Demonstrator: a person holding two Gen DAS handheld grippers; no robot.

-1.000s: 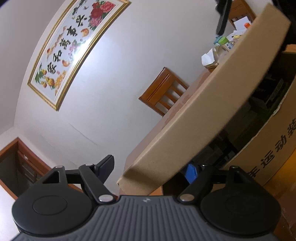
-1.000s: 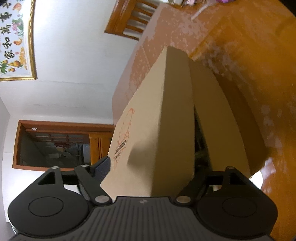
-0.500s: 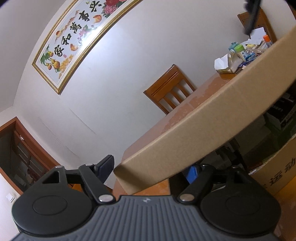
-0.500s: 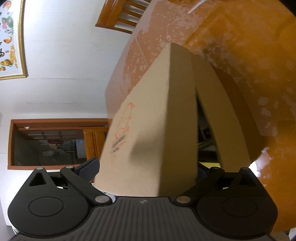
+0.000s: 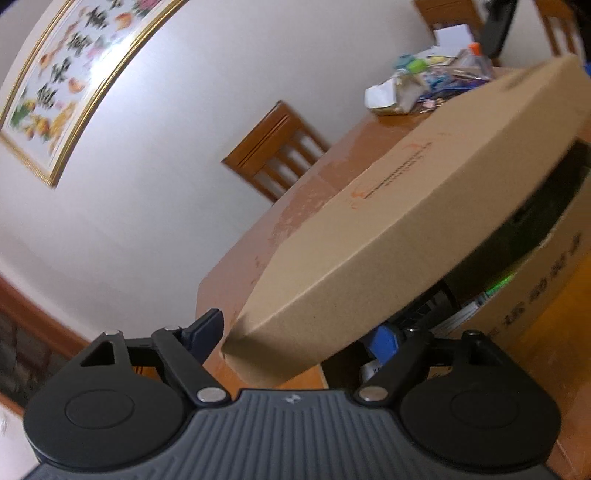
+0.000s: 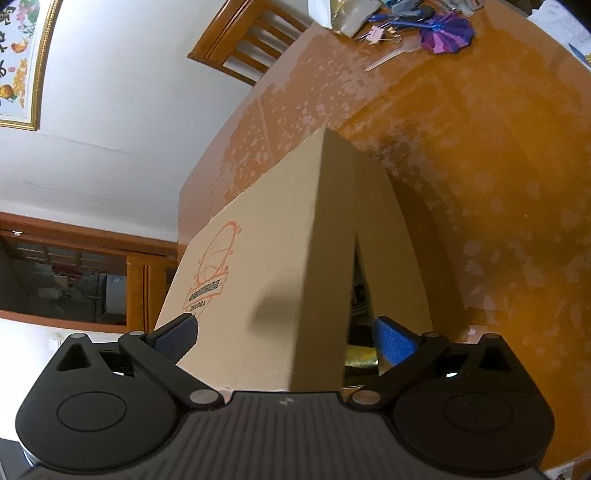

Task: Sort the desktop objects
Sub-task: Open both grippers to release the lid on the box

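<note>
- Left wrist view: the left tool (image 5: 299, 339) straddles the near corner of a raised cardboard lid (image 5: 406, 229). Its jaws are opening, and the one pad in sight (image 5: 207, 332) stands just clear of the lid's edge.
- Right wrist view: the right tool (image 6: 284, 336) sits at another corner of the same lid (image 6: 273, 258), jaws spread as wide as they go, both blue pads (image 6: 391, 339) off the card.
- Under the lid lies one open cardboard box (image 5: 546, 280) with printed characters on its side; dark contents show inside, too dim to name or count.
- Far across the orange tabletop (image 6: 480, 166), well apart from the box, lies a pile of small objects (image 6: 406, 18): keys, a purple folded thing, a pale spoon-like piece, a crumpled wrapper (image 5: 388, 96). Exact number cannot be told.
- Count: two tools, one lid, one box, one pile, one wooden chair (image 5: 280, 151) in clear sight, one framed picture (image 5: 66, 85).
- Progress, as a judgement: the box is packed and the lid nearly on, yet the pile remains unsorted, so much is left.
</note>
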